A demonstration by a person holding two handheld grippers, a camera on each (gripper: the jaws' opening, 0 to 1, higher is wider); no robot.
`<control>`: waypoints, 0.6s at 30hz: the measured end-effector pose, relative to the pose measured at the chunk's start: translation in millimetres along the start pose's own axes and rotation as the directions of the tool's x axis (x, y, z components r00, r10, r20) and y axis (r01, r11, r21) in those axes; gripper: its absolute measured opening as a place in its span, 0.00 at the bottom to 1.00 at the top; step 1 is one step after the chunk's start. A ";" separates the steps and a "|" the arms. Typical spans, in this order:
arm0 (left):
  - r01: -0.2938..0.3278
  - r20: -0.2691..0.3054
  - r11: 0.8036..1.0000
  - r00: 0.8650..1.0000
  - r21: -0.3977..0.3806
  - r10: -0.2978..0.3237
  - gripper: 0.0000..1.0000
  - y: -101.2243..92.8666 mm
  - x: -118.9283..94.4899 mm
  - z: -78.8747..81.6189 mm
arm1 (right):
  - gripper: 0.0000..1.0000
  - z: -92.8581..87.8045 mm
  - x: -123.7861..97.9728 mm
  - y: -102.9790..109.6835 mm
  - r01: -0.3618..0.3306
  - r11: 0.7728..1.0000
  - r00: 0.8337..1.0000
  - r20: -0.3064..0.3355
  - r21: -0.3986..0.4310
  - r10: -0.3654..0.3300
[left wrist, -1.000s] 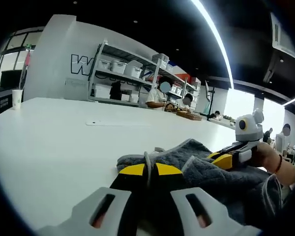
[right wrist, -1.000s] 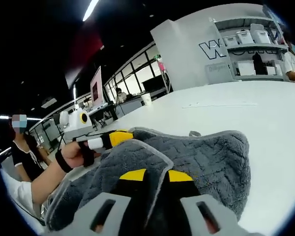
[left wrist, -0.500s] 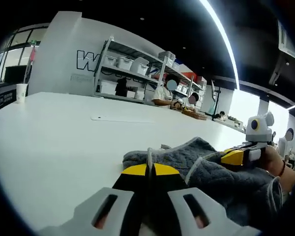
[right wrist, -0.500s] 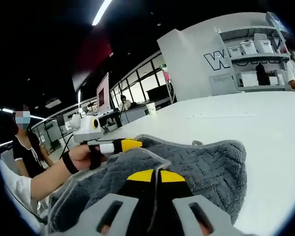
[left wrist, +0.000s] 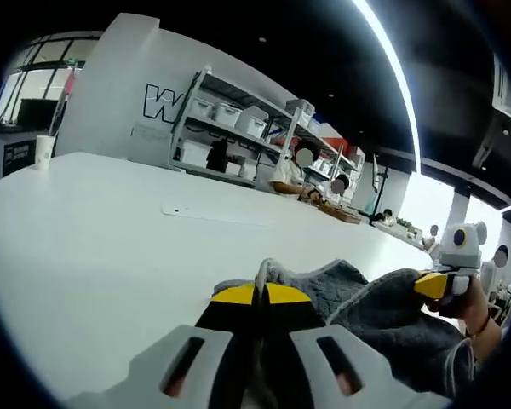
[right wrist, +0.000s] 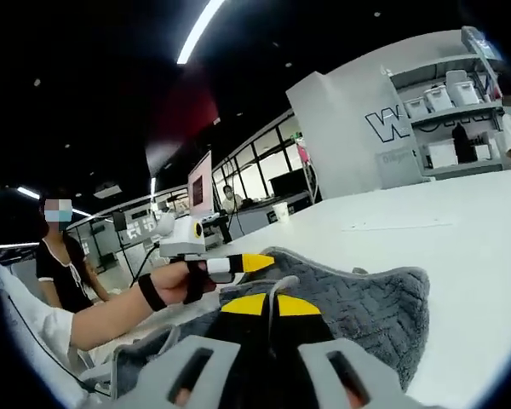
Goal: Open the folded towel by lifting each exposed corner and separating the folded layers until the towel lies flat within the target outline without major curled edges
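One grey towel (left wrist: 383, 311) here, thick with a zigzag weave, bunched up on a big white table (left wrist: 94, 247). In the left gripper view the left gripper (left wrist: 257, 295) has its yellow-tipped jaws pressed together with a pale towel edge pinched right between them. Same deal in the right gripper view: the right gripper (right wrist: 270, 304) is clamped tight on a fold of the towel (right wrist: 366, 298), with the pale hem running up between the tips.

Each gripper shows up in the other's view too, held in a hand (right wrist: 172, 282) with a dark wrist strap; the left one sits just beside the towel's raised edge, the right one (left wrist: 433, 284) at the towel's far side.

Writing: big dark letters on the white back wall (left wrist: 111, 94), starting with "W", the rest hidden behind the metal shelving (left wrist: 230, 136) loaded with white bins. A paper cup (left wrist: 44, 149) sits at the table's far-left edge.

Loads of bare tabletop ahead and to the left of the towel. A faint flat rectangle (left wrist: 217, 215) lies further out.
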State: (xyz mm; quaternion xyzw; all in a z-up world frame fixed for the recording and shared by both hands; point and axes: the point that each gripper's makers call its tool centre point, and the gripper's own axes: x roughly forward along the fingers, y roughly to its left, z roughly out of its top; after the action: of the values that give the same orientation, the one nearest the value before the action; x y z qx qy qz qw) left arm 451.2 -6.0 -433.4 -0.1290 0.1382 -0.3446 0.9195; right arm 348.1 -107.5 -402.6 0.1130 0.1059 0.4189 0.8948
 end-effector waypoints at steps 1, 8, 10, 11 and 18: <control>-0.001 -0.003 1.000 1.000 -0.003 0.001 0.00 -0.4 0.0 0.1 | 0.00 0.6 -0.5 1.7 -0.007 1.000 1.000 0.002 -0.002 0.007; 0.006 -0.002 1.000 1.000 -0.020 -0.006 0.00 -4.5 2.1 3.2 | 0.00 11.9 -9.2 15.6 -0.043 0.998 0.998 0.038 -0.037 0.044; 0.004 -0.012 1.000 1.000 -0.026 -0.005 0.00 -4.7 3.2 2.5 | 0.00 16.6 -12.0 20.3 -0.055 0.998 0.997 0.053 -0.042 0.057; 0.003 -0.011 1.000 1.000 -0.021 -0.003 0.00 -4.3 3.5 2.9 | 0.00 18.8 -13.0 22.1 -0.060 0.997 0.996 0.059 -0.044 0.062; 0.001 -0.010 1.000 1.000 -0.010 -0.001 0.00 -7.8 3.0 7.1 | 0.00 32.8 -24.9 47.6 -0.103 0.991 0.989 0.100 -0.080 0.111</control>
State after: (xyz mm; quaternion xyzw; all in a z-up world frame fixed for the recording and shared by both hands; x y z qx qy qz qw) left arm 451.1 -12.6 -424.7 -0.1321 0.1444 -0.3448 0.9180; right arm 307.2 -100.8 -355.2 0.1067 0.0368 0.4635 0.8789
